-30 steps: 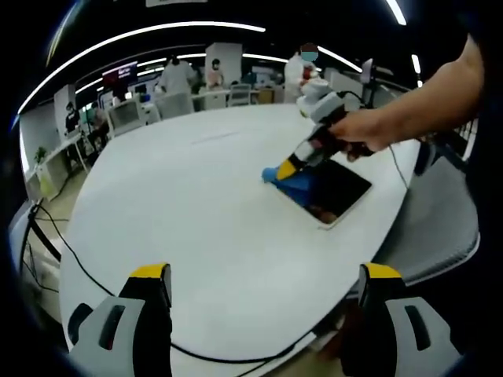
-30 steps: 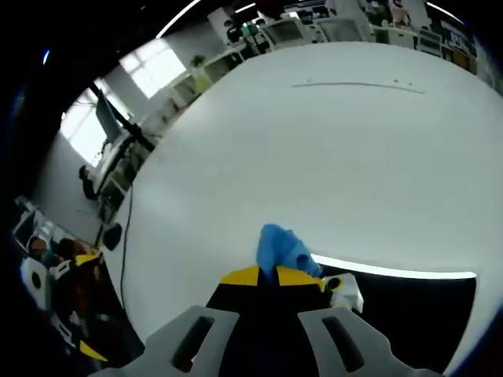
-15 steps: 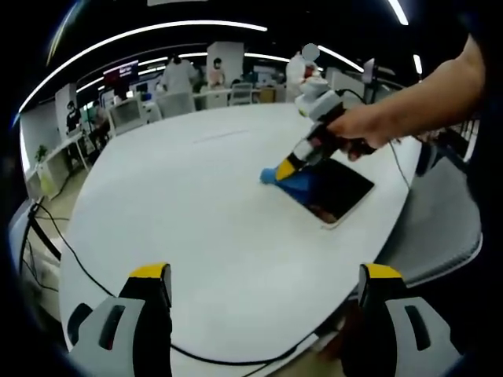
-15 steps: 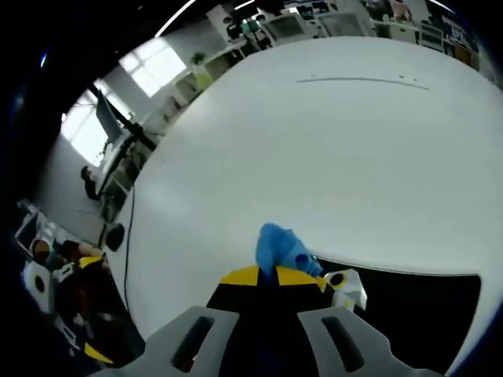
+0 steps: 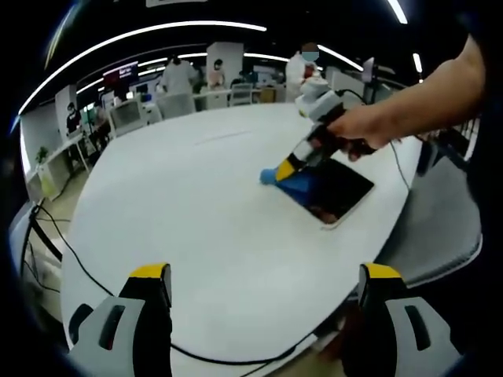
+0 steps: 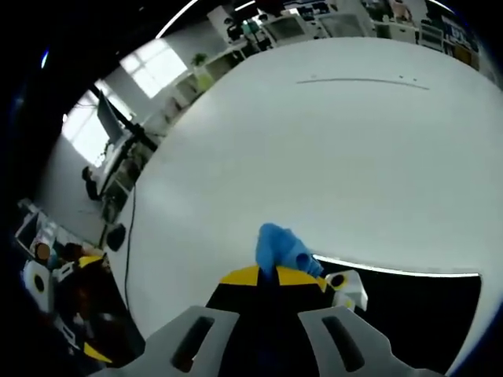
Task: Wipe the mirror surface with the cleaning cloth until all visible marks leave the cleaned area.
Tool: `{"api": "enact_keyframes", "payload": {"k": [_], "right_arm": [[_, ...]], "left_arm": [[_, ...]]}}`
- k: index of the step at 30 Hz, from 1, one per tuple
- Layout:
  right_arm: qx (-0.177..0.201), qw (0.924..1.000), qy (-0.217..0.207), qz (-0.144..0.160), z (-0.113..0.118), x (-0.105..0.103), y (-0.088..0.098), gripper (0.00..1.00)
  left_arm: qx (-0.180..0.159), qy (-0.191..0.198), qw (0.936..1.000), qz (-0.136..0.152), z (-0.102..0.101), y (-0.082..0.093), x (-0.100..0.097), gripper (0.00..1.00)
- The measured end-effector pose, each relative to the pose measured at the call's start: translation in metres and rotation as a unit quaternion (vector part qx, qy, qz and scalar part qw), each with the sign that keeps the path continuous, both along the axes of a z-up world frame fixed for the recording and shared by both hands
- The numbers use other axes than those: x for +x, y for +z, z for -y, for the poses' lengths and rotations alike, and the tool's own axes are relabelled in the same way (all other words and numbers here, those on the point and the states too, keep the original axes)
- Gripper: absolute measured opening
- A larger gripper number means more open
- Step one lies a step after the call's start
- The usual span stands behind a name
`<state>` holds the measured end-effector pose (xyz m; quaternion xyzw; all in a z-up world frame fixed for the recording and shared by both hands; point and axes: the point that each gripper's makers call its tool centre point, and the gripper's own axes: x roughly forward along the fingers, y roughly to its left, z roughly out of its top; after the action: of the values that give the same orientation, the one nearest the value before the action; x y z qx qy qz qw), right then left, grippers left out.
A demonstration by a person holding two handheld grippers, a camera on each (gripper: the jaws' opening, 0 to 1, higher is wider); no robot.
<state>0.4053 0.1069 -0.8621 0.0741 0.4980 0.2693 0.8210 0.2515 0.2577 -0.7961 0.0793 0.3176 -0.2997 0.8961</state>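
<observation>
A dark rectangular mirror (image 5: 338,191) in a white frame lies flat near the right edge of the white table (image 5: 204,204). A blue cleaning cloth (image 5: 289,180) rests on the mirror's far-left corner, with my right gripper (image 5: 288,167) shut on it and a person's hand on the handle. In the right gripper view the cloth (image 6: 279,247) bulges out past the closed yellow-tipped jaws (image 6: 267,275), pressed at the mirror's edge (image 6: 409,314). My left gripper (image 5: 267,275) hangs open over the table's near edge, well short of the mirror, holding nothing.
A black cable (image 5: 55,236) runs over the table's near-left edge. Office desks, chairs and several people stand beyond the far side (image 5: 196,82). A grey chair (image 5: 444,220) sits right of the table. A faint line (image 6: 361,81) marks the tabletop.
The right gripper and cloth shifted only slightly at the mirror's corner. The left gripper has held still.
</observation>
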Motion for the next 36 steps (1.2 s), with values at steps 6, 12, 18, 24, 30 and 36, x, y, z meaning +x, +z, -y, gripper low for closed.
{"api": "enact_keyframes", "payload": {"k": [6,12,18,24,30,36], "right_arm": [[-0.001,1.0,0.004,0.0,0.0,-0.01,0.0,0.01],[0.003,1.0,0.005,-0.006,0.002,-0.022,0.001,0.01],[0.009,0.9999,0.002,-0.009,0.003,-0.029,0.0,0.01],[0.013,0.9998,0.005,-0.017,0.003,-0.041,0.001,0.01],[0.017,0.9994,0.011,-0.029,0.002,-0.048,0.0,0.01],[0.02,0.9989,0.012,-0.039,0.002,-0.054,0.001,0.01]], "left_arm": [[0.001,0.001,1.0,0.004,0.001,0.002,0.003,0.99],[0.0,0.003,0.9999,0.011,0.003,0.006,0.007,0.99],[0.001,0.004,0.9999,0.014,0.005,0.007,0.005,0.99],[0.002,0.005,0.9998,0.017,0.006,0.008,0.005,0.99],[0.003,-0.001,0.9998,0.019,0.012,0.008,0.004,0.99],[0.003,-0.001,0.9998,0.019,0.014,0.008,0.001,0.99]]}}
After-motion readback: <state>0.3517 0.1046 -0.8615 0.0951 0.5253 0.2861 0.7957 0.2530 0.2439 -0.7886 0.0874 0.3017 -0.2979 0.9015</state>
